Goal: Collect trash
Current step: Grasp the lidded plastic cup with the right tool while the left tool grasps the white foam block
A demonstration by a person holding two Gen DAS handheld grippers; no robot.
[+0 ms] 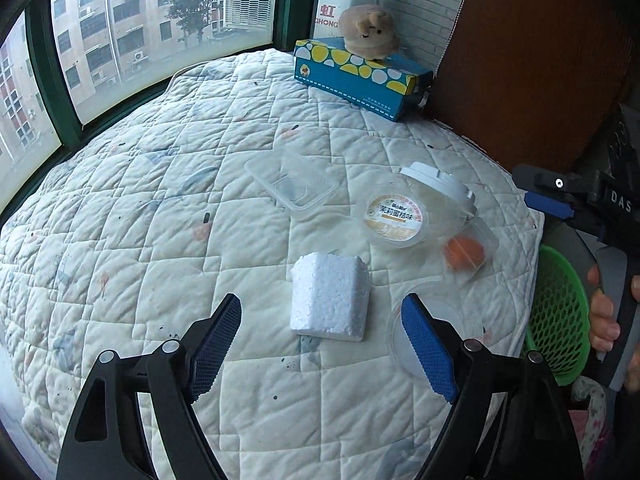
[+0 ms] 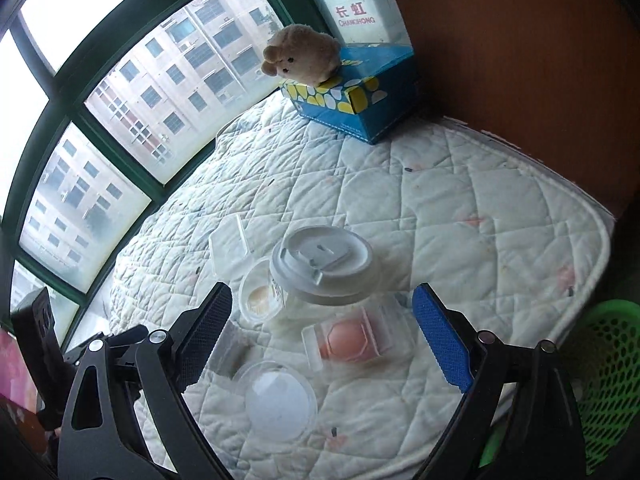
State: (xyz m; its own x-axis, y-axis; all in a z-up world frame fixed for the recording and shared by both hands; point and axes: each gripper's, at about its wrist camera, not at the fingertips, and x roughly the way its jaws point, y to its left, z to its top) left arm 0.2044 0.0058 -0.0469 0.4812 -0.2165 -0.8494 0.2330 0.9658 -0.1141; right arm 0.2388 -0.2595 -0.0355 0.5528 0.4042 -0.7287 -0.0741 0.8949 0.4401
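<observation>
Quilted white padding (image 1: 160,200) beside a green-framed window carries the litter you are here to collect. Your left tool (image 1: 322,344) hangs wide and empty over a white foam block (image 1: 330,296) at its twelve o'clock, touching nothing. A clear round lid (image 1: 424,332) lies partly behind its right finger at three o'clock. Your right tool (image 2: 322,336) is equally wide and empty above a boxed orange ball (image 2: 348,340), with a white-lidded cup (image 2: 320,268) at twelve o'clock. The green basket (image 2: 612,380) waits at four o'clock off the pad's edge. Likely risks: the thin clear plastic could slip or crumple under the pads, the light foam could skate away on contact, and the crowded pieces could get knocked aside.
</observation>
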